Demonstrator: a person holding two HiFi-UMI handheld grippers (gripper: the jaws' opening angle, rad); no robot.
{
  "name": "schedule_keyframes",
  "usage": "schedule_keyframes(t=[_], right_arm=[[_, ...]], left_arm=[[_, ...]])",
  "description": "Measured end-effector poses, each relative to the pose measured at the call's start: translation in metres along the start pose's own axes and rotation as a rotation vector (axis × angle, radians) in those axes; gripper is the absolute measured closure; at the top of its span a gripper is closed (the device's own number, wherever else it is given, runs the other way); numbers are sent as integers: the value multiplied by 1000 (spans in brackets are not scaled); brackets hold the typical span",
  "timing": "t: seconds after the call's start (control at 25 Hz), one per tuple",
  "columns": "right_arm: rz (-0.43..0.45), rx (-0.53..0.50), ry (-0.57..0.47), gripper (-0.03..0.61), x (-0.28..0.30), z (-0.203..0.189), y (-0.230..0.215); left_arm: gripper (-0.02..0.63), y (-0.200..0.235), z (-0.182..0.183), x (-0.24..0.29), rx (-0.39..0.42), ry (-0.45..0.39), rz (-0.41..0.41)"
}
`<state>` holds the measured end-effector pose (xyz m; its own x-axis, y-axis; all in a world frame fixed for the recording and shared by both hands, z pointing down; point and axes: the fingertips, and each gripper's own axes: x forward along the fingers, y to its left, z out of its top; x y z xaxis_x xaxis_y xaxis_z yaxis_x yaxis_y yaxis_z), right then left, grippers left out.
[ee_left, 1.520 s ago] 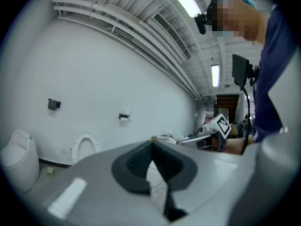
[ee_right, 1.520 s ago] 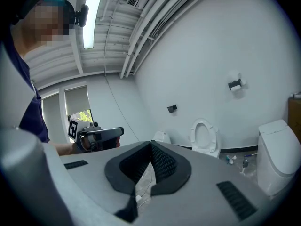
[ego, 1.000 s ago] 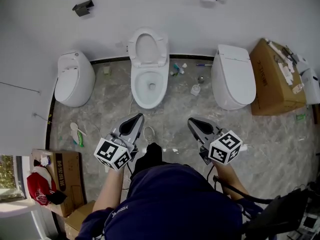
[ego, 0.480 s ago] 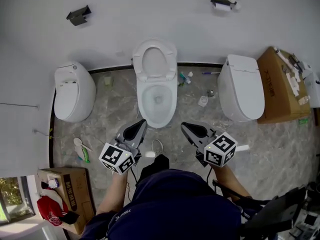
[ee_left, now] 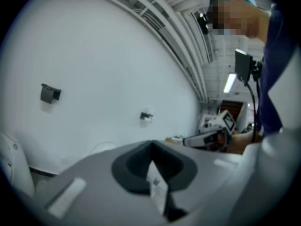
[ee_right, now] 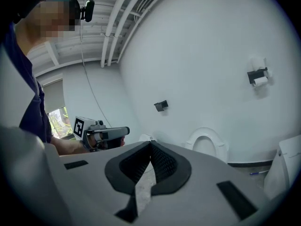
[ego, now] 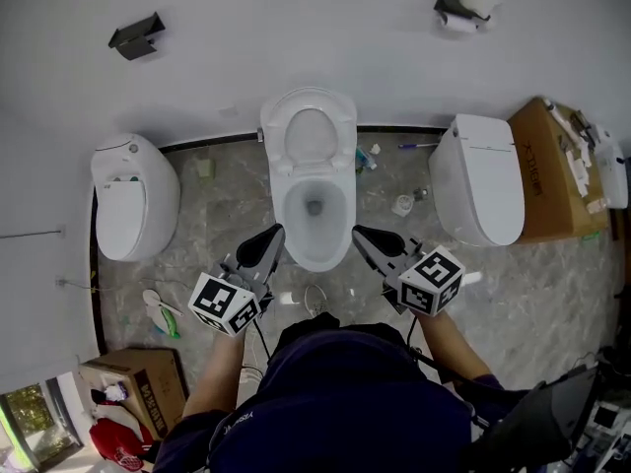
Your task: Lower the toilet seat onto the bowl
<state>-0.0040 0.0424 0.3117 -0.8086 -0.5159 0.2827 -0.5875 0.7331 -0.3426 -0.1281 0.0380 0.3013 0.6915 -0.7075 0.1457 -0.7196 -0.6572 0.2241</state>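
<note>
- the seat [ego: 310, 134] stands upright at upper centre, above the bowl [ego: 317, 255].
- our left gripper [ego: 270, 235] and right gripper [ego: 361, 235] flank the bowl's near end, fingers together, empty.
- the seat lies ahead between them, neither nearer.

3 toilets line the wall [ego: 296, 28]: the left toilet [ego: 133, 200], the middle toilet [ego: 314, 215] and the right toilet [ego: 481, 180]. 2 of them have lids down and 1 has its toilet seat [ego: 310, 100] raised. 2 fittings hang on the wall: 1 black bracket [ego: 135, 35] and 1 toilet-paper holder [ego: 461, 8]. 2 cardboard boxes sit on the floor [ego: 227, 215], the right box [ego: 552, 170] and the left box [ego: 138, 387]. 1 person [ego: 335, 402] holds 2 pairs of tongs, the left tongs [ego: 266, 239] and the right tongs [ego: 367, 236].
</note>
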Motion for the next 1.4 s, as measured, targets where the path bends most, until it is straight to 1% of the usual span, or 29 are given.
schedule_keyframes(t=[0.12, 0.32, 0.48, 0.64, 0.76, 0.96, 1.16, 1.4], right_arm=[[-8, -12, 8, 574, 24, 8, -11], [-20, -28, 8, 574, 52, 22, -30], [-13, -40, 14, 574, 66, 31, -49], [-4, -65, 22, 574, 81, 32, -76], [-1, -80, 46, 574, 93, 26, -104], [-12, -86, 97, 572, 119, 16, -165], [-17, -115, 144, 572, 149, 6, -224], [-26, -127, 181, 571, 179, 1, -284]], left_arm=[[612, 22, 3, 15, -7, 2, -17], [611, 45, 7, 34, -13, 6, -29], [612, 56, 8, 42, -19, 11, -12], [611, 66, 6, 48, -24, 18, 29], [611, 70, 0, 53, -43, 30, 73], [611, 72, -14, 70, -79, 68, 131], [612, 72, -29, 89, -117, 100, 173], [611, 71, -39, 112, -134, 137, 210]])
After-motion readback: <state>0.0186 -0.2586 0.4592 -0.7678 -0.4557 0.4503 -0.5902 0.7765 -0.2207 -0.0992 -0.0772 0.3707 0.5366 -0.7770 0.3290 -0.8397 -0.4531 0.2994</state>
